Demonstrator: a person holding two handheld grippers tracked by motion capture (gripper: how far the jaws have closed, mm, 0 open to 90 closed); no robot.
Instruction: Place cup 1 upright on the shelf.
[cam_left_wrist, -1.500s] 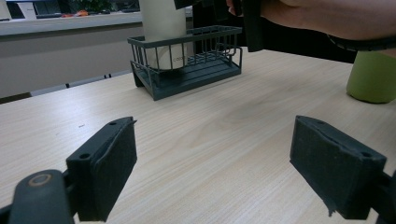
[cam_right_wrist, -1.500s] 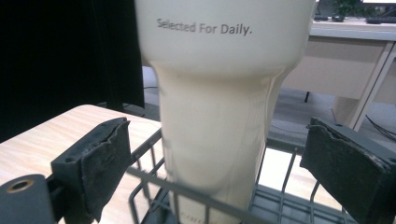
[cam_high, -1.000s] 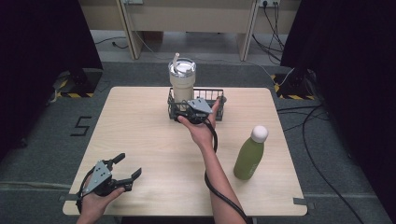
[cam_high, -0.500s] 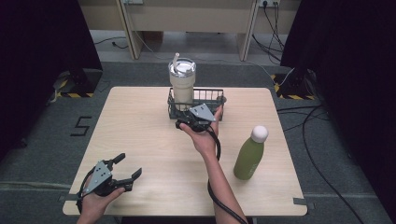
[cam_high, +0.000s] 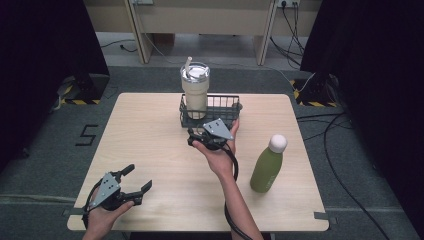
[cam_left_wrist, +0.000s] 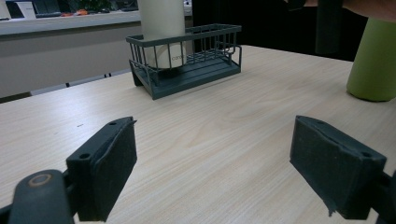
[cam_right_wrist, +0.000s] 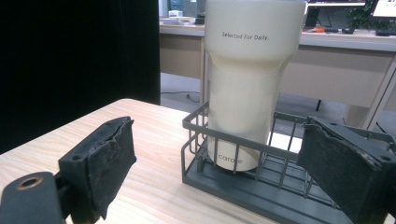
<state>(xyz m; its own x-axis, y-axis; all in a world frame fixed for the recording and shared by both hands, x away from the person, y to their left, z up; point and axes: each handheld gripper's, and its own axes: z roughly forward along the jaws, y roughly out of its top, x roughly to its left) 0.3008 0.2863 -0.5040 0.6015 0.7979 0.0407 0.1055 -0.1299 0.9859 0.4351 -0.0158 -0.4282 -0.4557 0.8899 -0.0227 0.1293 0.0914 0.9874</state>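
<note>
R gripper is hovering w/ jaws standing apart, nothing btwn the pads; jaws have just been closing a bit. It's sitting just in front of the wire basket, near the basket's front wall, w/ the person's right hand wrapping it from below. In the right gripper view the cream tumbler is standing upright straight ahead of the jaws, inside the basket's left end; the basket's empty part is running off behind the right-hand pad. Tumbler is wearing a clear lid w/ a straw sticking up.

Green bottle w/ white cap is standing upright on the table, off to the R gripper's right and a bit nearer the person, apart from it.

L gripper is resting low at the table's near-left corner, jaws spreading wide, holding nothing. In the left gripper view bare wood is lying btwn its pads; basket w/ tumbler is sitting well ahead, bottle ahead to the right.
</note>
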